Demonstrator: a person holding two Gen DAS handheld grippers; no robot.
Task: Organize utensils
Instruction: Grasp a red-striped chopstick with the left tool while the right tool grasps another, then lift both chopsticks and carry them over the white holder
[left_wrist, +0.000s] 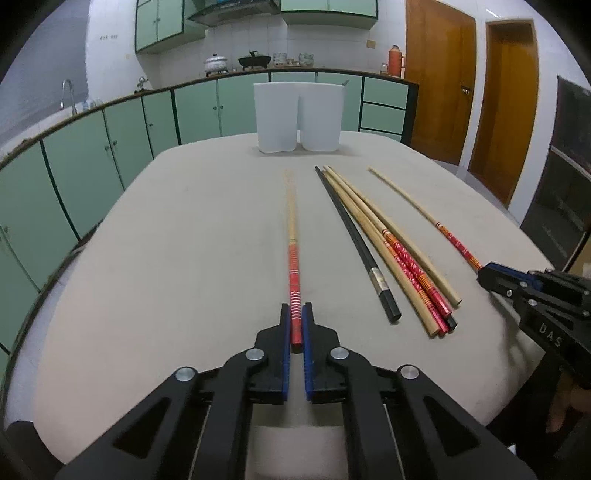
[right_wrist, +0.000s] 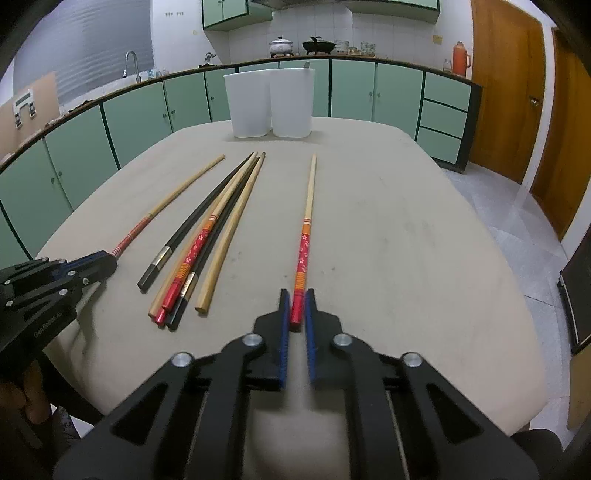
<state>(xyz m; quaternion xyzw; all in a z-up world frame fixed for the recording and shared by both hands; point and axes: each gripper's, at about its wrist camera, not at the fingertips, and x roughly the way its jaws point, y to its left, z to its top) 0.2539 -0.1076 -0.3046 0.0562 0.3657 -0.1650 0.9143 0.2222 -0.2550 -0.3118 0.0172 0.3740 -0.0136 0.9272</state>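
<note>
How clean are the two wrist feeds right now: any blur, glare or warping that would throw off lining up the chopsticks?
Left wrist view: strong fisheye bend in the counter edge, dark vignette corners, the chopstick in the left gripper sharp near the fingers and soft at its far tip. Right wrist view: same warping, even dim light, no glare, faint shadows; the chopstick in the right gripper stays crisp.

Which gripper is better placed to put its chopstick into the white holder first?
Roughly even, perhaps left: the left gripper and right gripper each clamp one chopstick, aimed toward the white holder.
</note>
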